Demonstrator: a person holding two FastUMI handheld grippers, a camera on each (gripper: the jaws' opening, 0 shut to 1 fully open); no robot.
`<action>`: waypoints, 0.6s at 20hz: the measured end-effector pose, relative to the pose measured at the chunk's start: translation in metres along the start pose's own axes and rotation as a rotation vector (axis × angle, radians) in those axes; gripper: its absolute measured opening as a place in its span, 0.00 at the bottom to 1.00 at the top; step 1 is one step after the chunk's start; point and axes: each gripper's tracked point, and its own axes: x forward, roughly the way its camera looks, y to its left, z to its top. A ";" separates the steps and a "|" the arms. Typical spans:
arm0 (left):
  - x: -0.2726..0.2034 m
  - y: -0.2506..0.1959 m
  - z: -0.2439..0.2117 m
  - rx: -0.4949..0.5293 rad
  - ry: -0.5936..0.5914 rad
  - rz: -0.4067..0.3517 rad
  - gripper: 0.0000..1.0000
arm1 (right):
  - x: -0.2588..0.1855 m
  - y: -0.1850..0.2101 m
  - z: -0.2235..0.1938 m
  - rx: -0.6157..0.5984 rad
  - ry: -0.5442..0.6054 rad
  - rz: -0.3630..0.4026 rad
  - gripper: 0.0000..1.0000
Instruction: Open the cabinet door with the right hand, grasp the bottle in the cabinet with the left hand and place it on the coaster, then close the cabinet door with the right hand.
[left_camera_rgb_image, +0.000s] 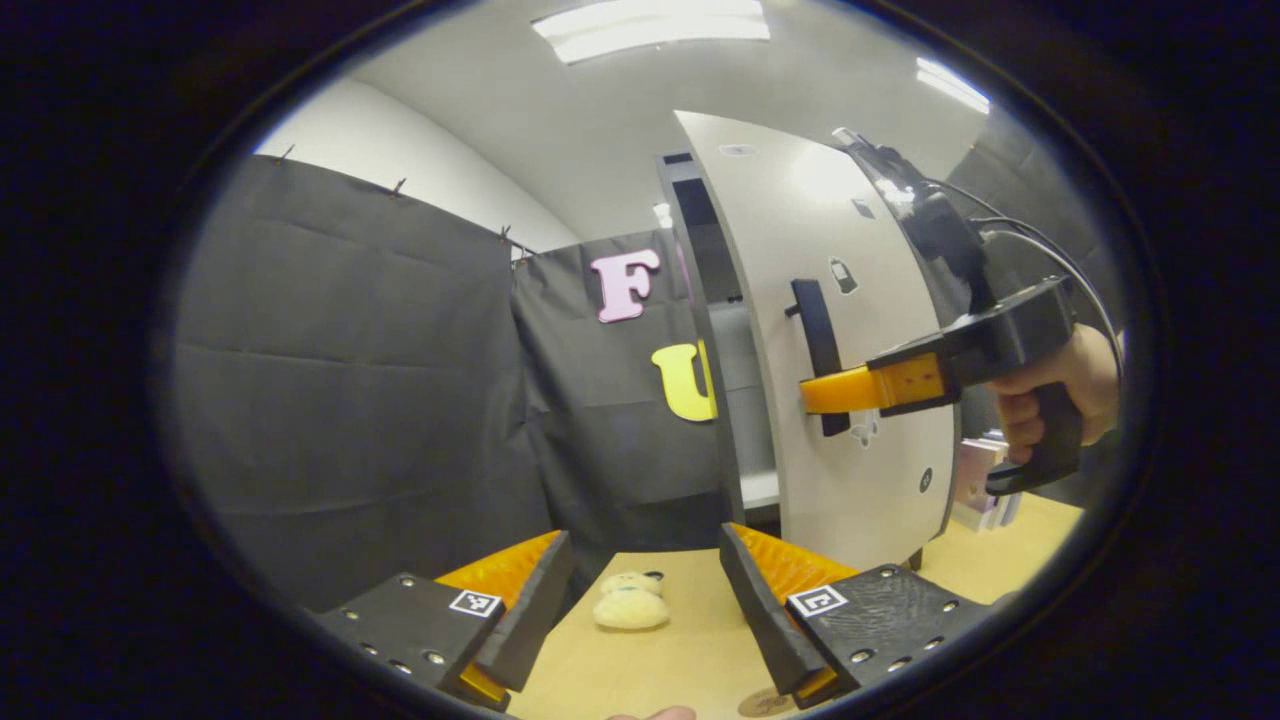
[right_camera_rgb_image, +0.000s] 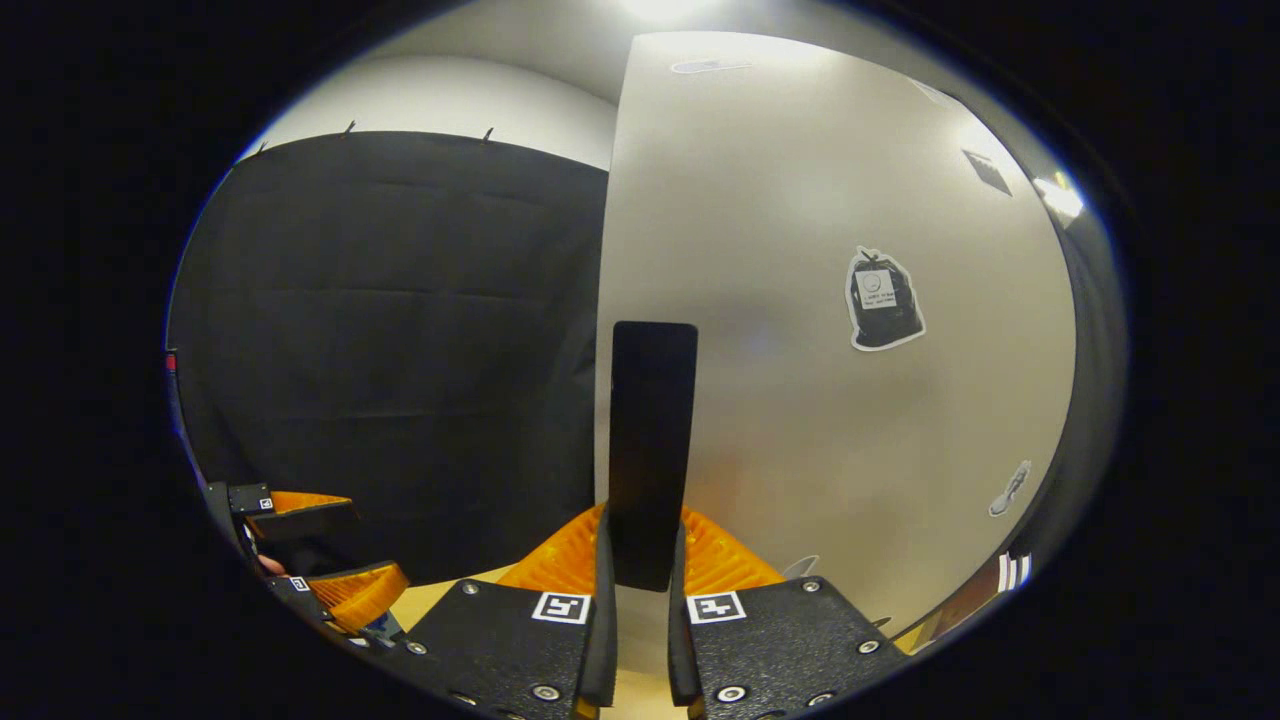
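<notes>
The white cabinet door (left_camera_rgb_image: 850, 300) stands partly open, and its black vertical handle (left_camera_rgb_image: 815, 330) faces me. My right gripper (left_camera_rgb_image: 815, 392) is shut on that handle, held by a hand (left_camera_rgb_image: 1065, 385). In the right gripper view the handle (right_camera_rgb_image: 652, 440) sits squeezed between my orange fingers, with the right gripper (right_camera_rgb_image: 640, 575) low on the bar against the door (right_camera_rgb_image: 830, 400). My left gripper (left_camera_rgb_image: 645, 605) is open over the wooden table, with nothing between its fingers. It also appears at the lower left as the left gripper (right_camera_rgb_image: 325, 555). Behind the door edge a strip of cabinet interior (left_camera_rgb_image: 745, 400) shows pale shelves. The bottle is hidden.
A small cream plush object (left_camera_rgb_image: 630, 602) lies on the wooden table (left_camera_rgb_image: 690, 650) just ahead of my left fingers. A brown round edge (left_camera_rgb_image: 765, 704) peeks in at the bottom. Pale boxes or books (left_camera_rgb_image: 985, 480) stand right of the cabinet. Black cloth walls close the left and back.
</notes>
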 end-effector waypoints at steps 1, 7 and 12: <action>-0.003 -0.008 -0.004 -0.010 0.022 -0.020 0.88 | -0.002 -0.003 -0.001 0.004 0.001 0.003 0.22; -0.028 -0.021 0.006 -0.072 0.067 -0.035 0.88 | 0.005 -0.025 -0.009 0.044 0.013 -0.031 0.21; -0.042 -0.042 0.025 -0.015 0.057 -0.060 0.88 | -0.002 -0.035 -0.010 0.066 0.020 -0.085 0.21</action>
